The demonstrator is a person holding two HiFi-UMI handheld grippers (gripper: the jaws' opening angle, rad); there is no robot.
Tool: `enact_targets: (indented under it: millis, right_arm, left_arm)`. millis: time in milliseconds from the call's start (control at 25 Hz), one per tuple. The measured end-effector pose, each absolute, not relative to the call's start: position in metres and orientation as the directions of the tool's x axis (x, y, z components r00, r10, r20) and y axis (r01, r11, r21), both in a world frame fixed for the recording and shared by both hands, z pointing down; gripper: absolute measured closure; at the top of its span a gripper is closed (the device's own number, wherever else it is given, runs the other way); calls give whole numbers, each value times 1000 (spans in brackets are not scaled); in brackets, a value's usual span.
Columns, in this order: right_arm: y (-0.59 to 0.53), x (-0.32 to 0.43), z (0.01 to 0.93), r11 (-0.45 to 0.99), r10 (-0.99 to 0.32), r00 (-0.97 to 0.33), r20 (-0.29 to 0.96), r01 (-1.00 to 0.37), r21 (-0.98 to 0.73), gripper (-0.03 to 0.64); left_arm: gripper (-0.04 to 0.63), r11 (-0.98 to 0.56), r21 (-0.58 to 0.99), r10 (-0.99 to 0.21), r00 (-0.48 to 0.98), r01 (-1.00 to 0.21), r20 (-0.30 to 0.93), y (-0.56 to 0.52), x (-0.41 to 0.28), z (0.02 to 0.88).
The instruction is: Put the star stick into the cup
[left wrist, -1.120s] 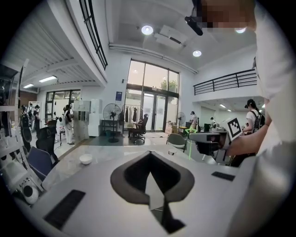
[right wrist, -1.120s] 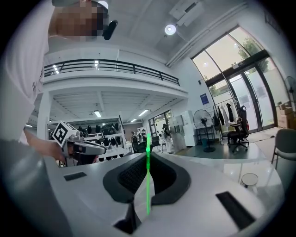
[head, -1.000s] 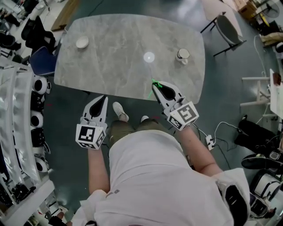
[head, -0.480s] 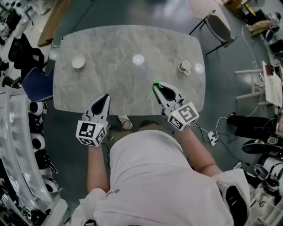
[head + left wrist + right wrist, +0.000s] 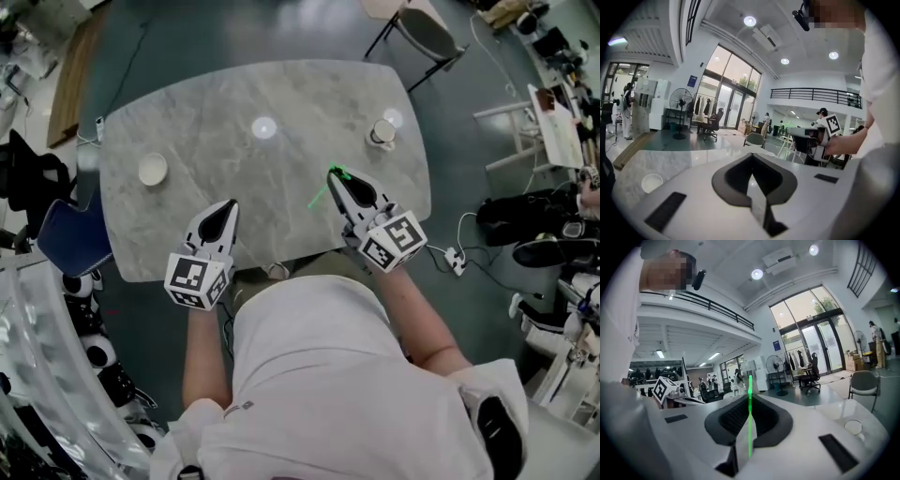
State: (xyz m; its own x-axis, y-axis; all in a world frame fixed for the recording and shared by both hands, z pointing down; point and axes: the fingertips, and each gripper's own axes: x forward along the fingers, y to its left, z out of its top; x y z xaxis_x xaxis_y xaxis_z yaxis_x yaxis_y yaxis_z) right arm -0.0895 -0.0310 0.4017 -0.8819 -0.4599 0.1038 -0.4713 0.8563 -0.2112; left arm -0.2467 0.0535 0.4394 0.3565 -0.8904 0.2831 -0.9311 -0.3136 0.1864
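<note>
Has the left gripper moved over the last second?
Yes. The left gripper was short of the near edge of the table; now its jaws reach forward over that edge.

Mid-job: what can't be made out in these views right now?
Stick: no star made out. It is tiny in the head view, and the right gripper's shut jaws hide its lower end in the right gripper view.
Right cup: inside too small in the head view, seen low from the side in the right gripper view.
Left cup: inside too small in the head view, dim near the left gripper view's edge.
</note>
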Motion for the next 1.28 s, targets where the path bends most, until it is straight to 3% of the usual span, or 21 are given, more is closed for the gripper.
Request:
enact_targets:
  millis: [680, 1280]
  right_arm:
    - [-105, 68, 410, 594, -759, -646, 80, -737, -321, 592]
    - [-190, 164, 447, 534, -793, -601, 106, -767, -357, 592]
  left_arm:
    - [594, -511, 189, -772, 545, -838, 328, -16, -154, 438]
    - [594, -486, 159, -748, 503, -859, 434, -52, -87, 453]
